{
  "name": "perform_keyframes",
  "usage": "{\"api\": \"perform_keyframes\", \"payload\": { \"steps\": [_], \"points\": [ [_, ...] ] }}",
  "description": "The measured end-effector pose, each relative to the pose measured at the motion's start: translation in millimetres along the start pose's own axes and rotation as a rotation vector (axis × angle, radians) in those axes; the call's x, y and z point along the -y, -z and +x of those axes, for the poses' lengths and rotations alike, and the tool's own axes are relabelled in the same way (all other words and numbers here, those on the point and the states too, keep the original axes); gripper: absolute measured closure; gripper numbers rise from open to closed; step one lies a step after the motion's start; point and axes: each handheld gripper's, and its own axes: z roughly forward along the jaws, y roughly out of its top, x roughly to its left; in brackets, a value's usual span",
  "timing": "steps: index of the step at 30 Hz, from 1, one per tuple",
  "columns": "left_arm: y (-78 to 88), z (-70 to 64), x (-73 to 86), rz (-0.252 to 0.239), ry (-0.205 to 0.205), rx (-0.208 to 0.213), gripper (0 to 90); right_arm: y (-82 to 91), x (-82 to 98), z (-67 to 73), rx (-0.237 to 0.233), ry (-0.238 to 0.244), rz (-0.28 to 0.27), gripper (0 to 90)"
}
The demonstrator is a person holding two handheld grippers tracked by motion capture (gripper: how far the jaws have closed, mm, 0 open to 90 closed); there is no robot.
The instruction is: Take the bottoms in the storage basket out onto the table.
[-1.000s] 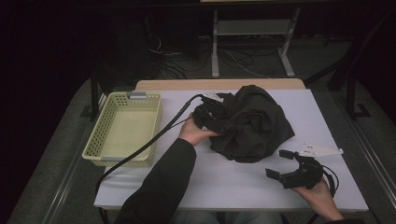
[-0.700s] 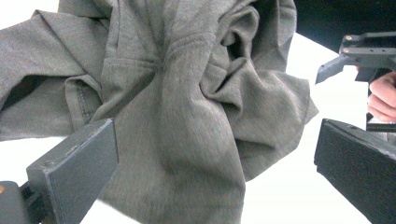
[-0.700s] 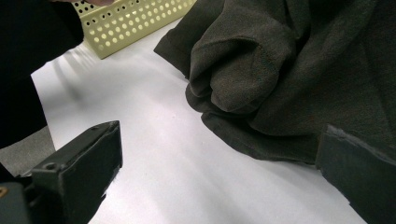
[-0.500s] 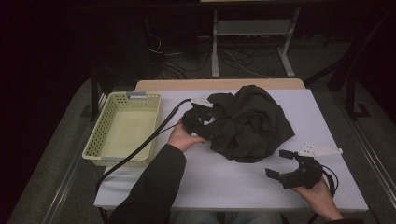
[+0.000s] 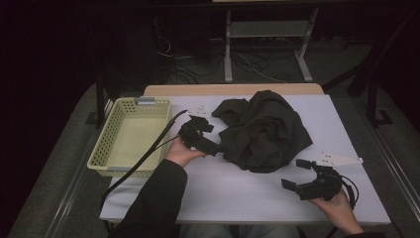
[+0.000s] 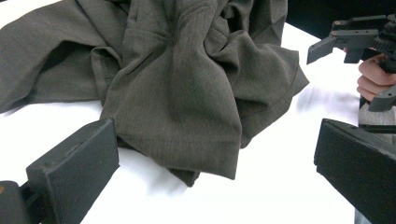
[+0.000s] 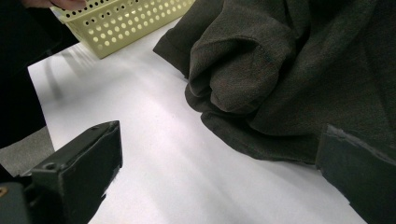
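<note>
Colours and patterns. The garment [image 5: 265,130] before me is a plain dark grey-brown, unpatterned, with tone-on-tone stitching along its hem; the weave looks faintly ribbed in the left gripper view. My left claw [image 5: 204,135] and my right claw [image 5: 300,174] are matt black, as are their trailing cables. A pale grey plate [image 5: 339,159] sits on the right one. The surface [image 5: 237,191] is white. The basket [image 5: 106,144] is pale yellow-green, its walls patterned with rows of small round holes. My sleeve [image 5: 153,208] is black.
</note>
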Motion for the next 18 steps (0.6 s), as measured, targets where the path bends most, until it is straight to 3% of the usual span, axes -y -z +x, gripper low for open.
{"api": "perform_keyframes", "payload": {
  "steps": [4,12,18],
  "points": [
    [6.9,-3.3,4.8,-0.002,-0.009,-0.011,0.0,0.0,0.0,0.1,0.000,0.000,-0.001,0.1],
    [24.1,-4.0,20.8,-0.055,0.003,-0.039,0.0,0.4,-0.1,0.2,0.000,-0.002,-0.001,0.1],
    [33.9,-3.9,35.2,-0.039,0.017,-0.068,0.0,-0.5,-0.3,-0.1,0.000,0.001,-0.002,0.1]
  ]
}}
